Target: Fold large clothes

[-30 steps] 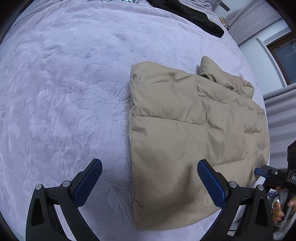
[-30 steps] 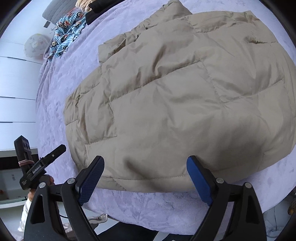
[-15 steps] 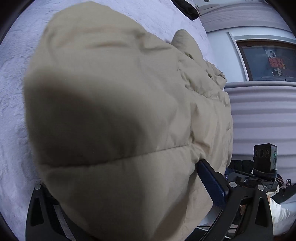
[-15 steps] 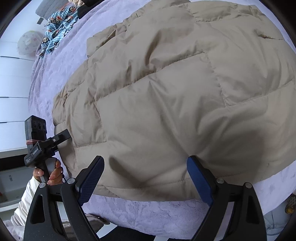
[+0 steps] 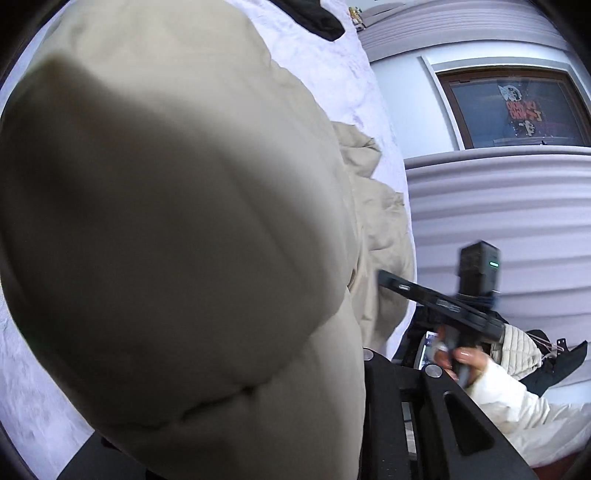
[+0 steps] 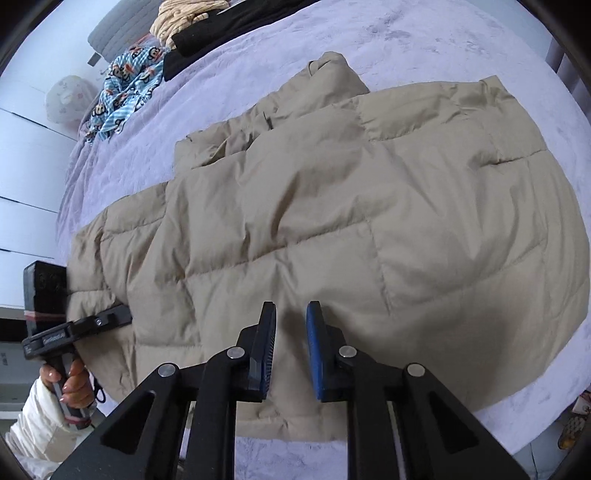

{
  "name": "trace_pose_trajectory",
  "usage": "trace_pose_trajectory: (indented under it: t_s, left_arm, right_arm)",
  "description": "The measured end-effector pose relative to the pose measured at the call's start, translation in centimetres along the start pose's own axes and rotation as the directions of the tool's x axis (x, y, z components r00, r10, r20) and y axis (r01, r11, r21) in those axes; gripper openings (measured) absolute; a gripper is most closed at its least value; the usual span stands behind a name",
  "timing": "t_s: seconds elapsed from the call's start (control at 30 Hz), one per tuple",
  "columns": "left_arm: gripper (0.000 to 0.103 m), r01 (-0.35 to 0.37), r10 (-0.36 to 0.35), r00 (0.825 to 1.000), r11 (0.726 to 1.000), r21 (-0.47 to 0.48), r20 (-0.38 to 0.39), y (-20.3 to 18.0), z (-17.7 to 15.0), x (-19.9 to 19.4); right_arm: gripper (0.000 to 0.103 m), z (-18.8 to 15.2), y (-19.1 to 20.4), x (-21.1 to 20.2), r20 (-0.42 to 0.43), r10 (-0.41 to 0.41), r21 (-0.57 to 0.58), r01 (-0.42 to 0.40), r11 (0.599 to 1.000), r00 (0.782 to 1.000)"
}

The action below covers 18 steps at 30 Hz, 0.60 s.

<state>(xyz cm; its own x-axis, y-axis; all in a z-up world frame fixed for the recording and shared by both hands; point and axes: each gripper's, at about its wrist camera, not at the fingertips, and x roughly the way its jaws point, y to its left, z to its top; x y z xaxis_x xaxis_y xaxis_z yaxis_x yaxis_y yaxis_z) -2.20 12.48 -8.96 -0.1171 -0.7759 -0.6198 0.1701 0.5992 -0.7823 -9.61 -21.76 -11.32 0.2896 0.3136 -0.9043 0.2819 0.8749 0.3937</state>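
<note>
A beige quilted puffer jacket (image 6: pixel 332 229) is spread flat on a lilac plush bedspread (image 6: pixel 424 44), its hem lying along the near edge of the bed. The right gripper (image 6: pixel 290 345) is poised at that hem; its blue-padded jaws have just been closing and are now drawn in narrow, with jacket fabric lying between them, though it cannot be told from this angle whether the pads actually press it. The left gripper (image 6: pixel 123 314) is seen at the jacket's left corner, near the bed's edge, its tip buried in the fabric; its jaws have likewise just been closing, and in its own view a bulge of the jacket (image 5: pixel 166 240) fills the frame, so a grip on the fabric appears likely. A monkey-print blue cloth (image 6: pixel 125 99) and a black garment (image 6: pixel 221 26) are piled at the far edge.
</note>
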Motion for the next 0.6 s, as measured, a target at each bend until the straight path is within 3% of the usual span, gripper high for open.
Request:
trace_pose_trajectory:
  t_s: [0.07,0.27,0.47,0.53,0.6]
  left_arm:
    - [0.028,-0.015,0.015,1.0,1.0,0.001,0.009,-2.5,-0.1,-0.3]
    - [0.028,-0.151,0.15,0.988,0.988,0.029,0.02,-11.8,-0.1,2.5]
    - [0.031,-0.291,0.293,0.956,0.954,0.073,-0.03,-19.8,1.1,8.1]
    - [0.045,-0.287,0.293,0.955,0.952,0.111,-0.044,-22.2,1.5,9.9]
    - [0.081,-0.227,0.237,0.969,0.964,0.136,-0.063,-24.1,1.8,11.7]
  right_arm:
    - [0.015,0.9,-0.7,1.4,-0.004,0.01,-0.011,-0.01,1.0,1.0]
    - [0.009,3.0,-2.9,6.0,-0.074,0.123,-0.005,-0.123,0.992,0.99]
    - [0.009,3.7,-4.6,7.2,-0.132,0.226,0.031,-0.224,0.974,0.965]
    - [0.009,3.7,-5.6,5.6,-0.123,0.249,0.038,-0.246,0.969,0.961]
    - [0.014,3.2,-7.2,3.1,-0.08,0.268,0.05,-0.265,0.963,0.96]
